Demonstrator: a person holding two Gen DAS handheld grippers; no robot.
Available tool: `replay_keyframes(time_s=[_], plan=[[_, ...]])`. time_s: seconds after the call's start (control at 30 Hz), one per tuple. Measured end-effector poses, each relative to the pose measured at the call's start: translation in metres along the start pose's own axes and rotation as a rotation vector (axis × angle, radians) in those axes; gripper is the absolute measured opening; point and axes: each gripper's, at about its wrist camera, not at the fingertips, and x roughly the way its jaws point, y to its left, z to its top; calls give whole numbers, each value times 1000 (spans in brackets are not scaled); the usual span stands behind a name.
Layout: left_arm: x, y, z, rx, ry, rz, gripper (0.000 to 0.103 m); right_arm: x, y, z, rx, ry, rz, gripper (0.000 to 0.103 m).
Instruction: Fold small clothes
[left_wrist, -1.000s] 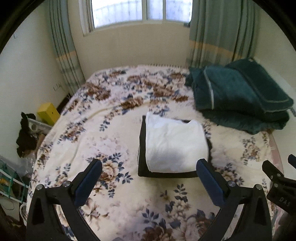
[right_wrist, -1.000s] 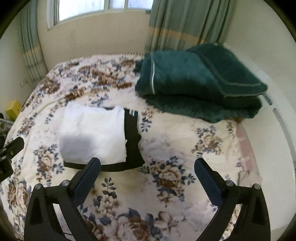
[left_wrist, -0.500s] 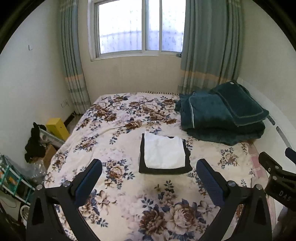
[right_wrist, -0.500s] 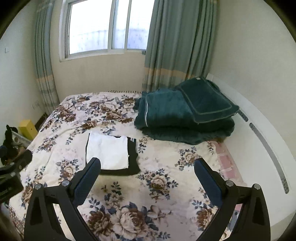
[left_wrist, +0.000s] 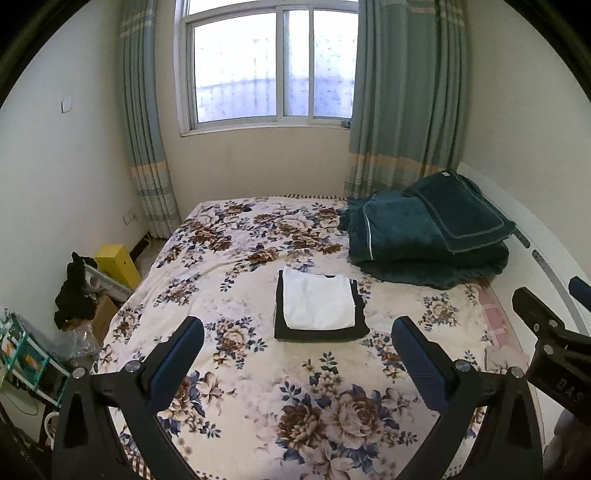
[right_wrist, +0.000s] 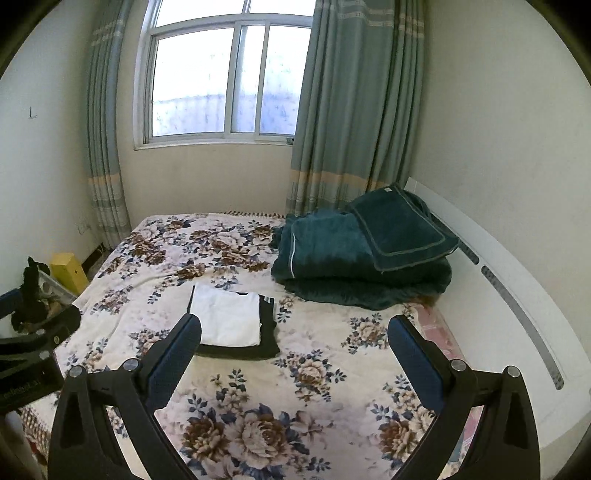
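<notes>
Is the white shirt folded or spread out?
Folded: the white shirt is a neat rectangle stacked on a folded black garment.

— What lies on the bed (left_wrist: 236, 258)?
— A folded white garment (left_wrist: 317, 303) stacked on a folded black garment (left_wrist: 321, 330), mid-mattress. A dark green blanket (left_wrist: 424, 240) is piled near the headboard side.
— And the left gripper (left_wrist: 295, 343)?
— Held above the floral cover, blue-padded fingers (left_wrist: 177, 354) spread wide, empty. The right gripper (left_wrist: 546, 332) shows at the right edge.
</notes>
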Motion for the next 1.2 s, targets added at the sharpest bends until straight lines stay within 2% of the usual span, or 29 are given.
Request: replay_keyframes(time_s=[0.2,1.2], plan=[[-8,-3,-3,2,-4,8,103,-4,-4,4,2,7,34,102],[-30,-8,-2,-8,-51,49,103,2,-4,22,-27,6,79,103]])
